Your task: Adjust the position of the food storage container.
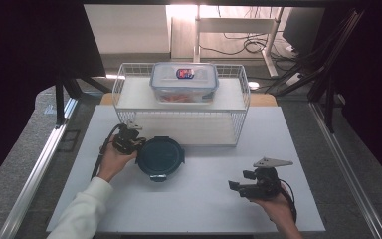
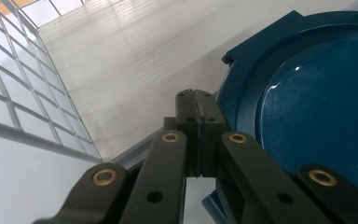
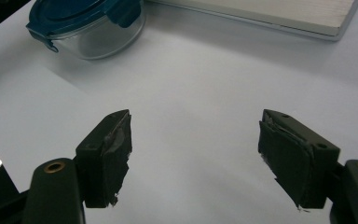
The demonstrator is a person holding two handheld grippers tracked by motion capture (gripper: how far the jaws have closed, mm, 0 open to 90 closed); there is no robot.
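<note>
A round glass container with a dark blue clip-on lid [image 1: 160,157] stands on the white table, left of the middle. My left gripper [image 1: 138,144] lies against its left rim. In the left gripper view its pads [image 2: 196,93] are pressed flat together with nothing between them, right beside the edge of the blue lid [image 2: 317,102]. My right gripper [image 1: 235,188] rests low at the front right, well apart from the container. Its jaws [image 3: 193,140] stand wide open over bare table. The container [image 3: 88,28] sits far off at the top left of the right gripper view.
A white wire rack [image 1: 129,99] stands at the back of the table. On its shelf is a clear rectangular lidded box [image 1: 184,82]. The rack's mesh side [image 2: 9,107] is close to my left gripper. The white tabletop [image 1: 204,199] stretches between the two hands.
</note>
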